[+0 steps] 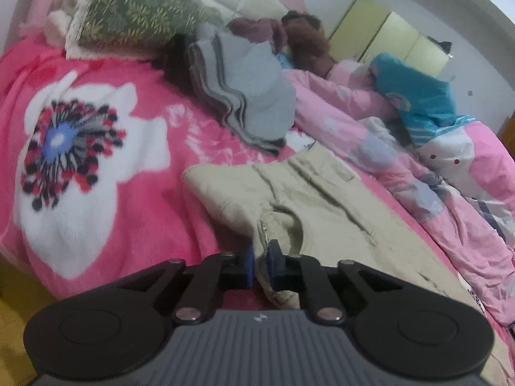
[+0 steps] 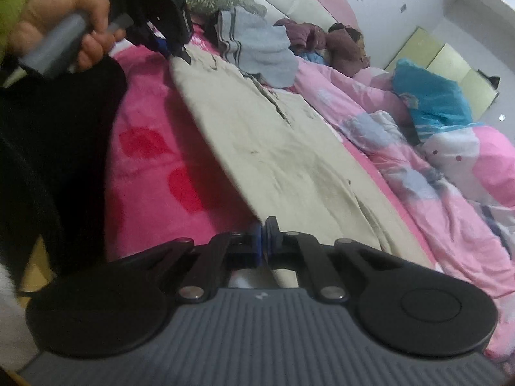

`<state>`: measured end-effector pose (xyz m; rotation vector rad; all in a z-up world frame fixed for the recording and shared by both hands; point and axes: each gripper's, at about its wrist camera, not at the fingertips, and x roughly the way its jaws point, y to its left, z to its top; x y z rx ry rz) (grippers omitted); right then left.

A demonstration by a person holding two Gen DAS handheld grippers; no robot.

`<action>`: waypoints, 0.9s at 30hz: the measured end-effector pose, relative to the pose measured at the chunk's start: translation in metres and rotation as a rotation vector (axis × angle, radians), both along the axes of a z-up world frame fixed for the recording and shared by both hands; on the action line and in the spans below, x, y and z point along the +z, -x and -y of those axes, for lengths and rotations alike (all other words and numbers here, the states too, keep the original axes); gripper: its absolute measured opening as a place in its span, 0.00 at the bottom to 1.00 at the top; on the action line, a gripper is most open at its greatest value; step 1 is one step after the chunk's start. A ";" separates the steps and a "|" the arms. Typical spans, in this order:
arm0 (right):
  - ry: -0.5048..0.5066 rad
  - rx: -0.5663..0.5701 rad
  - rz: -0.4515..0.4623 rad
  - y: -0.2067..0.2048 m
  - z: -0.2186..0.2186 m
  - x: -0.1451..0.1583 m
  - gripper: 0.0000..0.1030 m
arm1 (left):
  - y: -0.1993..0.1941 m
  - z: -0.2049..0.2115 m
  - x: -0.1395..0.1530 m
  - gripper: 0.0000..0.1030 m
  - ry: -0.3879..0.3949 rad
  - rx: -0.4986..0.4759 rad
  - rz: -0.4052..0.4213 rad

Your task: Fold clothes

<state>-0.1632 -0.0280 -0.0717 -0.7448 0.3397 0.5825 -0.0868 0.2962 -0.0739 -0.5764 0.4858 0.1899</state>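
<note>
The tan pants [image 2: 276, 148] lie long on the pink blanket [image 1: 96, 173], from near to far. The right gripper [image 2: 263, 234] pinches the near end of the pants, its blue pads pressed tight on the cloth edge. The left gripper [image 1: 260, 257] pinches the far end, by the zipper, with cloth squeezed between its fingers. In the right view a hand [image 2: 64, 25] holds that left gripper up at the far left. Both ends look lifted a bit, and the cloth between them is pulled flat. I think the step is a fold with both ends held. Next, both pinches must stay tight and move together, so the edges meet evenly. A gray towel [image 1: 254, 90] sits just past the pants, so the fold needs room.
</note>
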 end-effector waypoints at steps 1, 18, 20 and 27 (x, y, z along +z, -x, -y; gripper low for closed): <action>0.000 0.012 -0.007 0.003 0.000 0.003 0.01 | 0.000 -0.001 0.001 0.09 0.001 0.001 0.007; -0.170 -0.032 -0.187 0.006 0.011 -0.007 0.09 | -0.002 -0.010 -0.010 0.21 -0.032 -0.017 -0.048; -0.275 -0.107 -0.200 0.011 0.045 -0.004 0.20 | 0.003 -0.011 -0.007 0.34 -0.034 -0.037 -0.048; -0.643 -0.372 -0.241 0.027 0.162 0.009 0.27 | 0.030 0.014 0.028 0.66 -0.183 -0.012 0.045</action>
